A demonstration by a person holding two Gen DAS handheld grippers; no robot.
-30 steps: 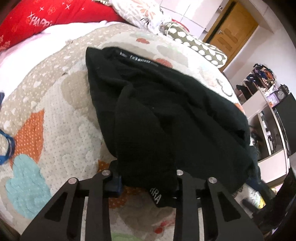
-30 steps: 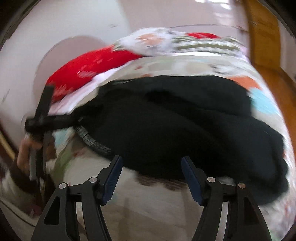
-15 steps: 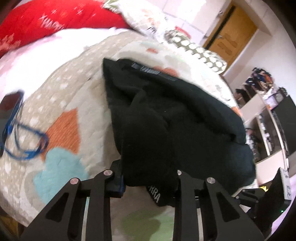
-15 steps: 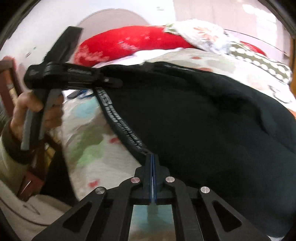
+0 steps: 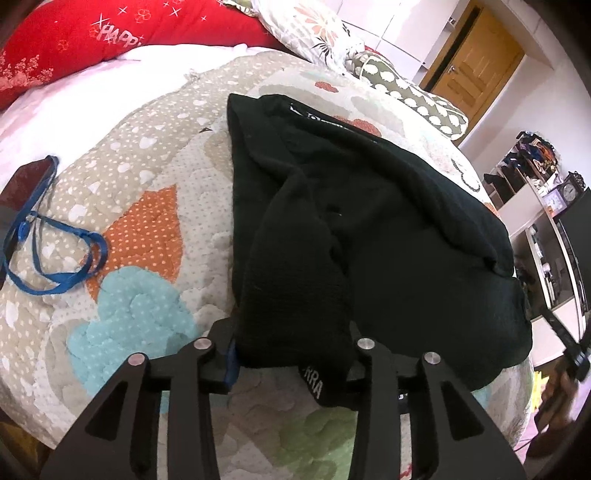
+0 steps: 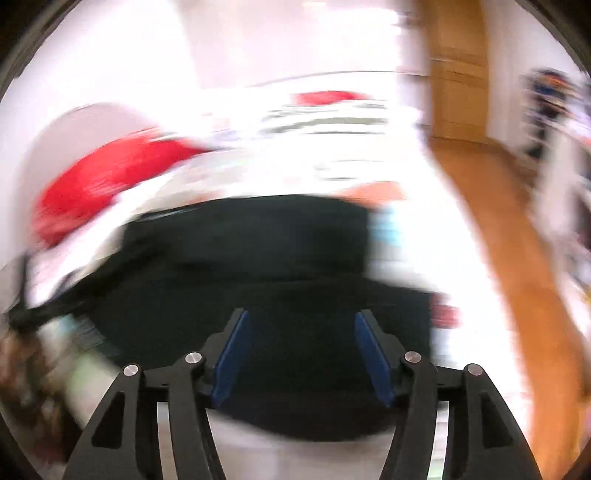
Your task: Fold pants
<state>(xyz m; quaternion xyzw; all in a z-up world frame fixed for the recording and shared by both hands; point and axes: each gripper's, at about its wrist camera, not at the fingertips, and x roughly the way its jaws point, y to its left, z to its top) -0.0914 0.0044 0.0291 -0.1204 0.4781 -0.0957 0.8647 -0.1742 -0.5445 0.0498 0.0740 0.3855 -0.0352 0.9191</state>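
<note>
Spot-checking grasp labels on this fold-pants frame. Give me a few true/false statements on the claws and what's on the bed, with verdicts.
1. The left claw has black pants fabric between its fingers. True.
2. The right claw is clamped shut. False: its blue pads stand wide apart, with the dark fabric seen between them; the view is too blurred to tell contact.
3. A blue strap lies on the quilt, apart from the pants. True.
4. The pants are spread flat in a single layer. False: they lie bunched, with one part draped over the rest.
5. A red pillow lies at the far end of the bed. True.
</note>
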